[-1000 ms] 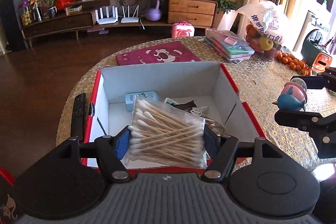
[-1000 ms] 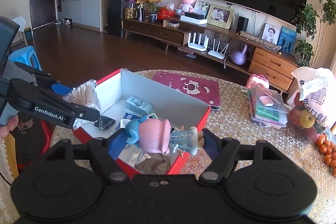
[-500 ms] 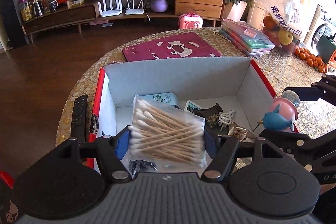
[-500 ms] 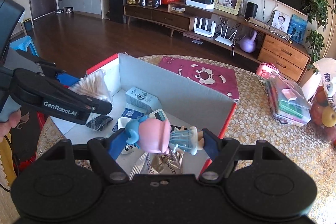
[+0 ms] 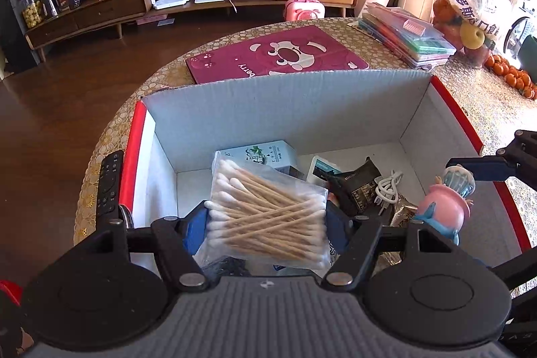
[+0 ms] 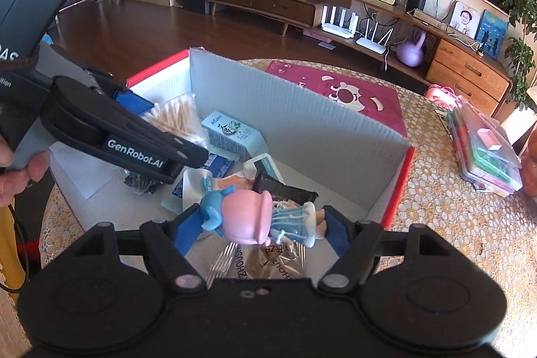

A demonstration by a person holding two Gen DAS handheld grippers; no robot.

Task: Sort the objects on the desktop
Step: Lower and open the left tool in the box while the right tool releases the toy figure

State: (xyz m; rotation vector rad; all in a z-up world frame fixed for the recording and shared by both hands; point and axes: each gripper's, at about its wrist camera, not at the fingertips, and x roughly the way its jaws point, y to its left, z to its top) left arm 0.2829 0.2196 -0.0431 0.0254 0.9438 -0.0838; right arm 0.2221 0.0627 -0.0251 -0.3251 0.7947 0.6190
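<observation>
Right now your left gripper (image 5: 266,220) is clamped on a clear bag of cotton swabs (image 5: 268,212), the blue pads pressing its two sides so the bag sits squarely between the fingers, with most of it standing out past the tips and tilted up toward the camera; it hangs over the near-left part of the open cardboard box (image 5: 285,109), above the clutter on the floor of the box. Your right gripper (image 6: 258,222) is closed on a pink pig figurine (image 6: 248,217) lying sideways across the gap, its blue-capped end against the left pad and its feet toward the right pad, with the pale blue dress (image 6: 293,220) between. From the left wrist view that figurine (image 5: 443,210) hangs over the right side of the box, near the red-edged wall. Below both grippers the box holds a pale green carton (image 5: 265,153), a white coiled cable (image 5: 387,187), a dark snack packet (image 6: 285,190) and a brown foil wrapper (image 6: 265,264). Outside the box, a black remote control (image 5: 108,183) lies just beside its left wall on the gold lace tablecloth (image 5: 496,103), and a maroon bear-print mat (image 5: 278,56) lies behind the far wall
</observation>
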